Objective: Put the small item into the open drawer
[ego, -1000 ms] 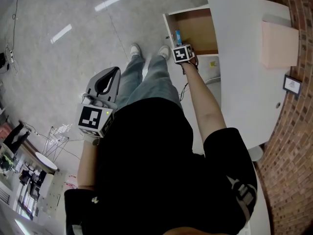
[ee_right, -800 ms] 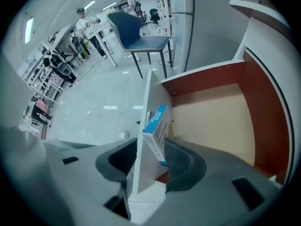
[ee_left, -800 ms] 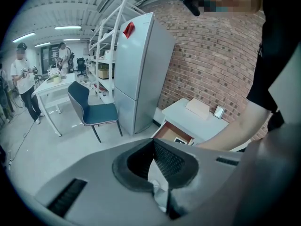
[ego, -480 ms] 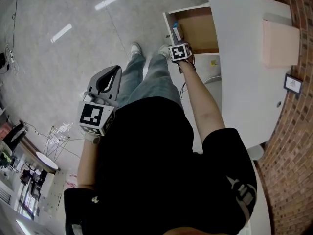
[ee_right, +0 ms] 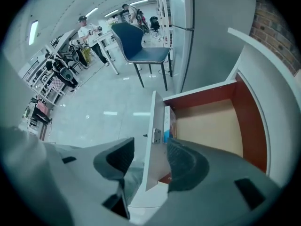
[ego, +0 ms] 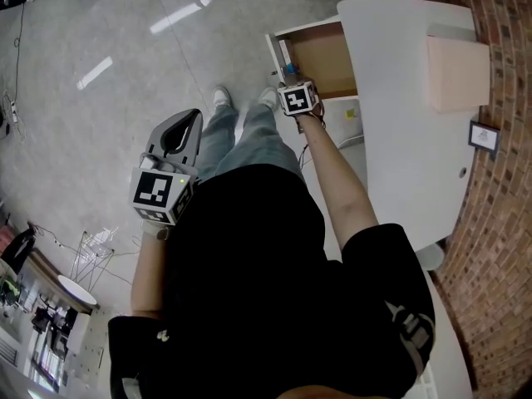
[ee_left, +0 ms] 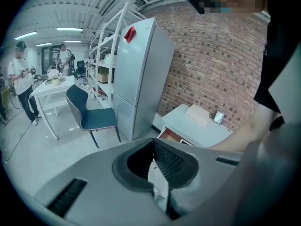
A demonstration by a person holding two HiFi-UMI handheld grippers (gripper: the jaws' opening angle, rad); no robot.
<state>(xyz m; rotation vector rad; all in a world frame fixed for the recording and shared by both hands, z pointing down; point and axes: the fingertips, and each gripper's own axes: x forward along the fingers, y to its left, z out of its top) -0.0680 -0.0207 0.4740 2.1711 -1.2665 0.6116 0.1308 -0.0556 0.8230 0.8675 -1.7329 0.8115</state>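
Note:
The small item, a flat blue box [ee_right: 170, 122], stands on edge inside the open wooden drawer [ee_right: 211, 126], against its white front panel [ee_right: 153, 121]; a sliver of the blue box [ego: 288, 66] shows in the head view. My right gripper [ee_right: 149, 149] straddles that panel, one jaw outside and one inside the drawer. Its jaws are closing and do not press on the panel. In the head view the right gripper [ego: 289, 81] sits at the front of the drawer [ego: 322, 52]. My left gripper [ego: 176, 135] hangs by the person's left side, shut and empty; the left gripper [ee_left: 154, 147] faces the room.
The drawer belongs to a white desk [ego: 407, 98] against a brick wall, with a pink box [ego: 457, 73] and a small frame [ego: 482, 135] on top. A grey fridge [ee_left: 138, 74], a blue chair [ee_left: 87, 112] and people at a far table [ee_left: 21, 79] stand beyond.
My right gripper has drawn back from over the drawer to its front panel. The blue box now rests inside against the panel, free of the jaws. The left gripper has hardly moved.

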